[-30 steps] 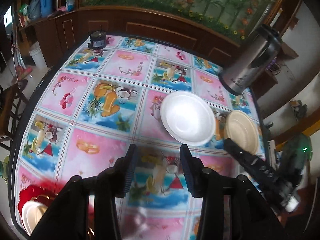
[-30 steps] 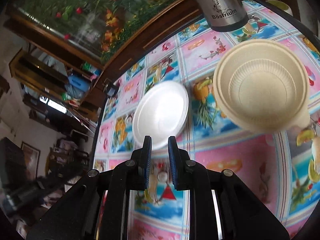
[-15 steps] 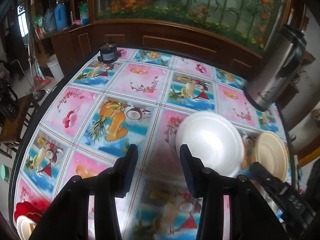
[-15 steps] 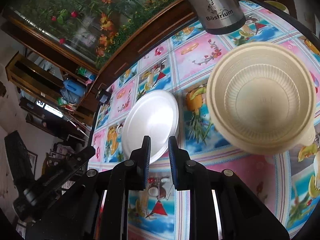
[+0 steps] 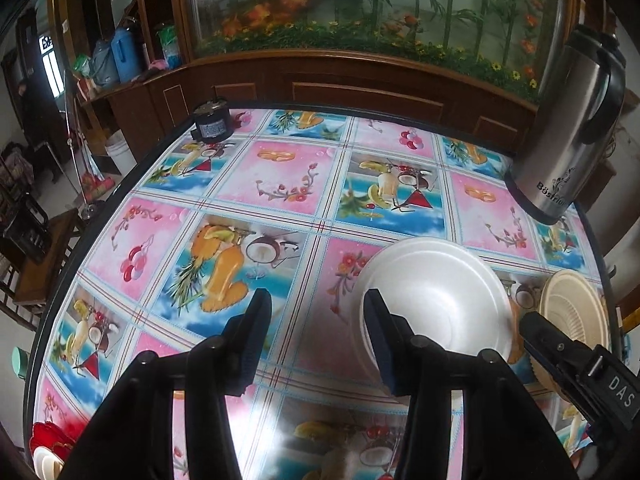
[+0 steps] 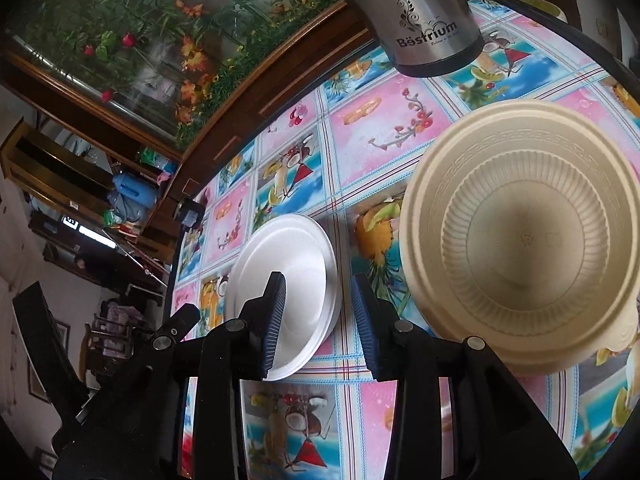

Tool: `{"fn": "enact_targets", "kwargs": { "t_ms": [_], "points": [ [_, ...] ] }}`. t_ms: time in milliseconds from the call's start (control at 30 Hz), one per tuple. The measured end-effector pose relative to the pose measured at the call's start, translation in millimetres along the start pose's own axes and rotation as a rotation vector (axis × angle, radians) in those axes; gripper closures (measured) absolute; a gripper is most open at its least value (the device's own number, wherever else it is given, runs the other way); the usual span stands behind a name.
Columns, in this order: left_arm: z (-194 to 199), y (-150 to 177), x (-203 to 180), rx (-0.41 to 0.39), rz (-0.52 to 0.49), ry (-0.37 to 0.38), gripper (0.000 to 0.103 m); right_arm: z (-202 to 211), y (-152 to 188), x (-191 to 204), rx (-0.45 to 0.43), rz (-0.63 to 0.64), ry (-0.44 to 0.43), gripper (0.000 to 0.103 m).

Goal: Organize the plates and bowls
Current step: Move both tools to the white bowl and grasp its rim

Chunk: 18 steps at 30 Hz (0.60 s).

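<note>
A white foam plate lies on the patterned tablecloth, with a cream ribbed bowl just to its right. My left gripper is open over bare cloth with nothing between its fingers, and its right finger overlaps the plate's left rim in the view. My right gripper hovers low at the plate's near right edge. Its jaws are opening, the rim shows in the gap, and the pads do not press on it. The right gripper's body also shows beside the bowl.
A steel thermos jug stands at the table's far right. A small black device sits at the far left edge. Red and white dishes lie at the near left corner. A wooden cabinet with an aquarium backs the table.
Both grippers have moved forward and down toward the white plate. The right gripper's jaws have spread from nearly shut to clearly apart. The left jaws have widened slightly.
</note>
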<state>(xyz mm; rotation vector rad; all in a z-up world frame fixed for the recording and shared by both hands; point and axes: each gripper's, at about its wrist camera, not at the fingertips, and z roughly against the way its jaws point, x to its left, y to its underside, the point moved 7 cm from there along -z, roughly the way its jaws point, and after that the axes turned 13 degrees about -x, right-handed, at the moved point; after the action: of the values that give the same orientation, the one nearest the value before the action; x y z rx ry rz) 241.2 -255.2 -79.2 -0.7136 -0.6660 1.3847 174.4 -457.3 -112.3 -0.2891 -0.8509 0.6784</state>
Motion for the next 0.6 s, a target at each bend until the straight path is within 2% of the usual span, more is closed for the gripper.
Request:
{"fn": "enact_targets", "kwargs": {
  "t_ms": [400,600],
  "points": [
    [-13,3,-9,0.007,-0.032,-0.013,0.055,-14,2,4,0.009,0.032,-0.017,0.069],
    [-24,10,-9,0.034,-0.026,-0.014,0.055,-11,1,3,0.009,0.031,-0.025,0.069]
  ]
}}
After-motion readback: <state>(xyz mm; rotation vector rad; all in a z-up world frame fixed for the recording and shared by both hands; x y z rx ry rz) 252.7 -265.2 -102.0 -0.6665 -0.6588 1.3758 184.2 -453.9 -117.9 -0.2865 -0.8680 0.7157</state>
